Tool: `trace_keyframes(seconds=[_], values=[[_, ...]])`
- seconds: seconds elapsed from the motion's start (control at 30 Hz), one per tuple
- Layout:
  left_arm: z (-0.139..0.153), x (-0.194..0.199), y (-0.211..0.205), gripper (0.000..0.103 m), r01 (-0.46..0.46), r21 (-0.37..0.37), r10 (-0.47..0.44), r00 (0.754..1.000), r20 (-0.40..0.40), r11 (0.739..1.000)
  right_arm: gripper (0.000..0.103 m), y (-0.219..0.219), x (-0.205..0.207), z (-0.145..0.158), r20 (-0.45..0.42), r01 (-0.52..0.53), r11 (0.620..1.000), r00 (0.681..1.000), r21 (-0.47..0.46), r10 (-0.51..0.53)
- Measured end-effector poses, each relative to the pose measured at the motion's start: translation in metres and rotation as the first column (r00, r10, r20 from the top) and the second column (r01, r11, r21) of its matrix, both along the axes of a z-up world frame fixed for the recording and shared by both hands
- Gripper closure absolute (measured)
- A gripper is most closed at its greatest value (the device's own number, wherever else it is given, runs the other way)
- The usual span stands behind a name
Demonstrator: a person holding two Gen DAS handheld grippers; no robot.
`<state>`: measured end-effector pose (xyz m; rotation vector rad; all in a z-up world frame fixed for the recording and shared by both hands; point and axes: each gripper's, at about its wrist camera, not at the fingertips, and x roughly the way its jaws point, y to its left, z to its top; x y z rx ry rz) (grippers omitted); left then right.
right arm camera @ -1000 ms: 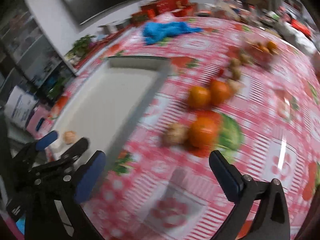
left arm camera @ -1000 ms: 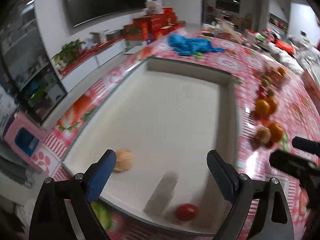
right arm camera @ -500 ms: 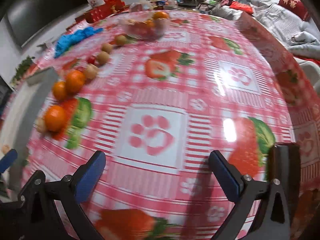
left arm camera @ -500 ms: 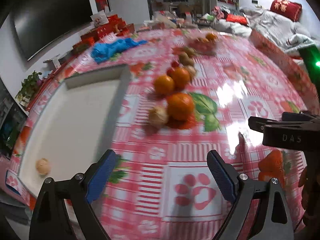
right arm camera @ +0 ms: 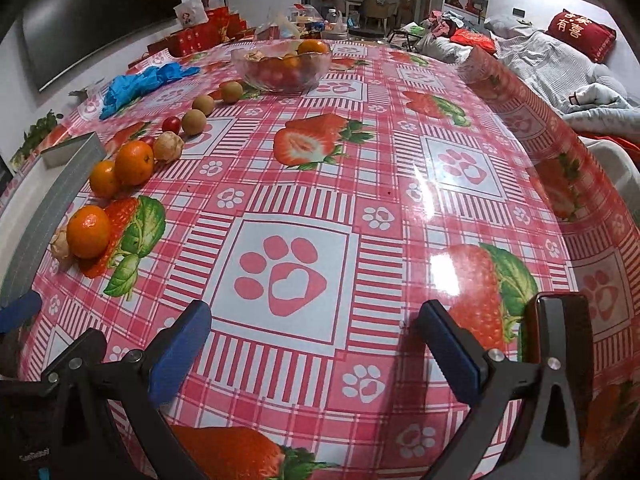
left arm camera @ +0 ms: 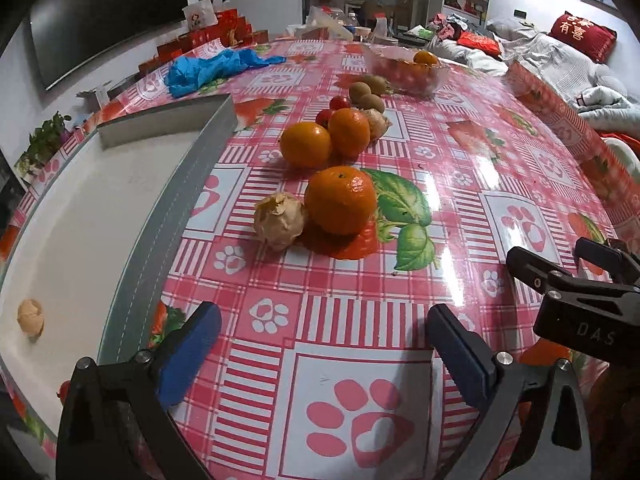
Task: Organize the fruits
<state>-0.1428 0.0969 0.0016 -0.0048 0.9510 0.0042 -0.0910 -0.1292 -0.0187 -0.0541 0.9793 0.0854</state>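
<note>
I see the fruit row [left arm camera: 340,144] running lengthwise away from me beside the tray [left arm camera: 160,216] on the desk [left arm camera: 460,184] — a second ago I faced the tray; left gripper [left arm camera: 320,356] fingers opening, empty — right gripper [right arm camera: 316,350] spread

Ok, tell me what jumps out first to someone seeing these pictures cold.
The loud red-and-pink tablecloth with strawberries and paw prints fills both views. Along its left side runs a loose line of fruit: three oranges, the nearest orange touching a pale papery-husked fruit, then cherry tomatoes and brown kiwis leading to a glass bowl of fruit at the far end. Left of them lies a big white tray, nearly bare.
</note>
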Motion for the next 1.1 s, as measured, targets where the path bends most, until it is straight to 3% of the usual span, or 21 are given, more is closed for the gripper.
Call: trace_keyframes(seconds=[1.1], values=[[-0.0019, -0.0024, -0.0015, 0.000, -0.013, 0.002, 0.013, 1.000, 0.012, 1.000, 0.000, 0.0000, 0.0003, 0.0002, 0.001, -0.001, 1.000, 1.000, 0.001, 0.001]])
